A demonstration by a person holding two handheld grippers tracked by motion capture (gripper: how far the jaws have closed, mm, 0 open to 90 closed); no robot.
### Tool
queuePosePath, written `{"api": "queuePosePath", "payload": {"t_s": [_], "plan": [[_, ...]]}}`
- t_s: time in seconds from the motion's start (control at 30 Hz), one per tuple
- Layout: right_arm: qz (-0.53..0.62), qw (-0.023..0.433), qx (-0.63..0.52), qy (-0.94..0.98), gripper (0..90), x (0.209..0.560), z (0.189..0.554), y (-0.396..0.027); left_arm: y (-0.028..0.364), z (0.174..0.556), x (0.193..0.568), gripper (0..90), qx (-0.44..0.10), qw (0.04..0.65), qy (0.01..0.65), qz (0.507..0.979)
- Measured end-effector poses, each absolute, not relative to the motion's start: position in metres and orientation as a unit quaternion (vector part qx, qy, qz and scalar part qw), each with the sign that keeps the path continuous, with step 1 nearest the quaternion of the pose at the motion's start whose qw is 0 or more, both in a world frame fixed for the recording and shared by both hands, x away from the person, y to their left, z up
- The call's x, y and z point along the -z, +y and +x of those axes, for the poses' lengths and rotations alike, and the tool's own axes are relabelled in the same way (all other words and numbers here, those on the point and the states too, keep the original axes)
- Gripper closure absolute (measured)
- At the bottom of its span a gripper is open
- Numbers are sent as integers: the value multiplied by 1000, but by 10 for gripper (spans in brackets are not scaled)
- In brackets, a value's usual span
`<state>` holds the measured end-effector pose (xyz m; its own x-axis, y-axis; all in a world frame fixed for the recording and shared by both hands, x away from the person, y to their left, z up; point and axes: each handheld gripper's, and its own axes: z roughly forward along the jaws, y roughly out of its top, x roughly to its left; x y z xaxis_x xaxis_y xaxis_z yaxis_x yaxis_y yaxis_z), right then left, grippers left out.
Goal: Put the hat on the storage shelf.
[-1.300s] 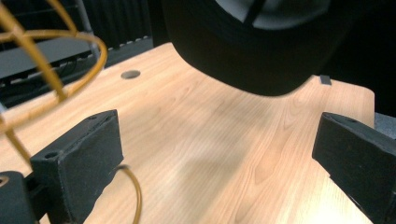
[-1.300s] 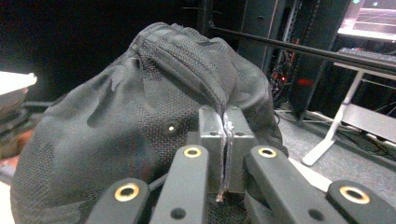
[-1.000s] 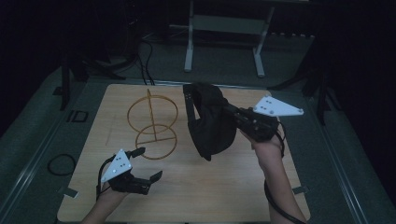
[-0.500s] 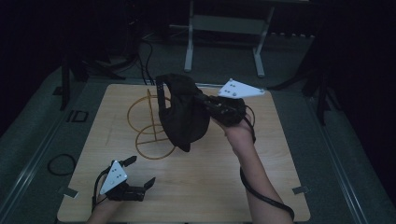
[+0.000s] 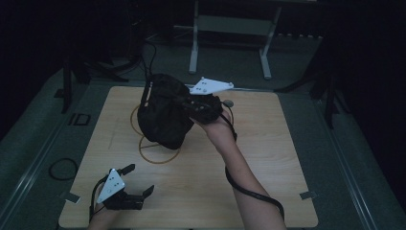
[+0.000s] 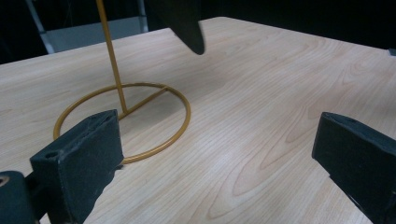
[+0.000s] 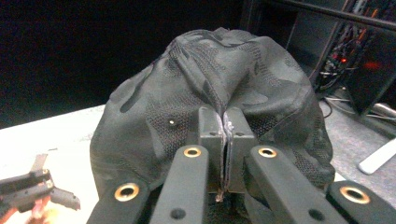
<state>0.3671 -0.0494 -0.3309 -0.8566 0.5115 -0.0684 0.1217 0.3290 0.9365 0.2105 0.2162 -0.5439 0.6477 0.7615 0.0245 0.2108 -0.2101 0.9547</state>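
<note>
A black cap hangs from my right gripper, which is shut on its fabric above the table's back middle. In the right gripper view the jaws pinch a fold of the cap. The cap sits over a gold wire stand, hiding its top; the stand's base ring shows below it. My left gripper rests open near the front left corner, empty. In the left gripper view its jaws frame the stand's ring and pole, with the cap's brim hanging above.
The wooden table is bare to the right and front of the stand. A grey metal frame stands on the floor behind it. A cable loop lies on the floor at the left.
My right gripper has carried the cap leftward, from right of the stand to over it. My left gripper has sunk a little and drawn toward the front left corner.
</note>
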Motion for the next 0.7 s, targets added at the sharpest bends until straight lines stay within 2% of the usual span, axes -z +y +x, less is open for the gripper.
{"api": "queuePosePath", "payload": {"t_s": [0.7], "plan": [[217, 149, -532, 805, 882, 351, 390, -2, 219, 211, 545, 21, -248, 542, 331, 731]]}}
